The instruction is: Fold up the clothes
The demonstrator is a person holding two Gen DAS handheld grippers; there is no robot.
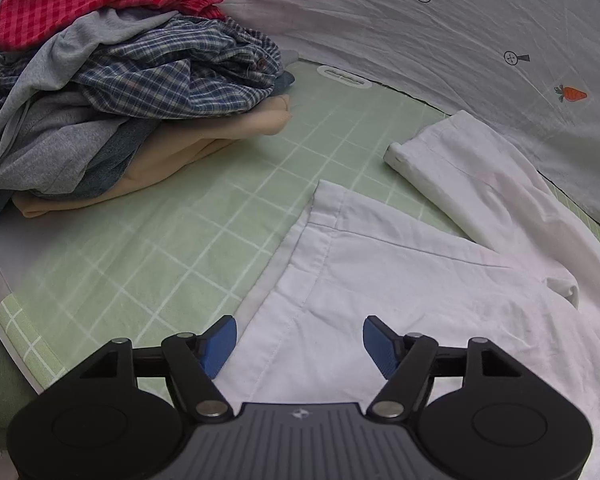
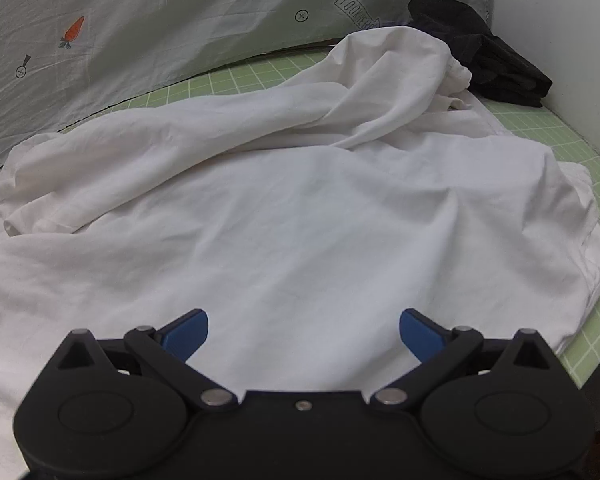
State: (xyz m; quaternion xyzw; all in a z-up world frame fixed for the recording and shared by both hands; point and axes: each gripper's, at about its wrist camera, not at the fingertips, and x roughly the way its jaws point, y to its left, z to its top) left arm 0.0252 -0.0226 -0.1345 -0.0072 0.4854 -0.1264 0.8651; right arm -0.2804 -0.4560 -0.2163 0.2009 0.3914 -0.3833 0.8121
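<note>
A white shirt lies spread on the green grid mat, its hem corner toward the middle and one sleeve stretched along the far side. My left gripper hovers open over the shirt's near left edge, nothing between its blue pads. In the right wrist view the same white shirt fills the mat, with a rumpled sleeve bunched at the back. Above the shirt's near part, my right gripper stands open and holds nothing.
A pile of unfolded clothes, red check, blue plaid, grey and tan, sits at the mat's far left. A dark garment lies in the far right corner by a white wall. A grey printed sheet rises behind the mat.
</note>
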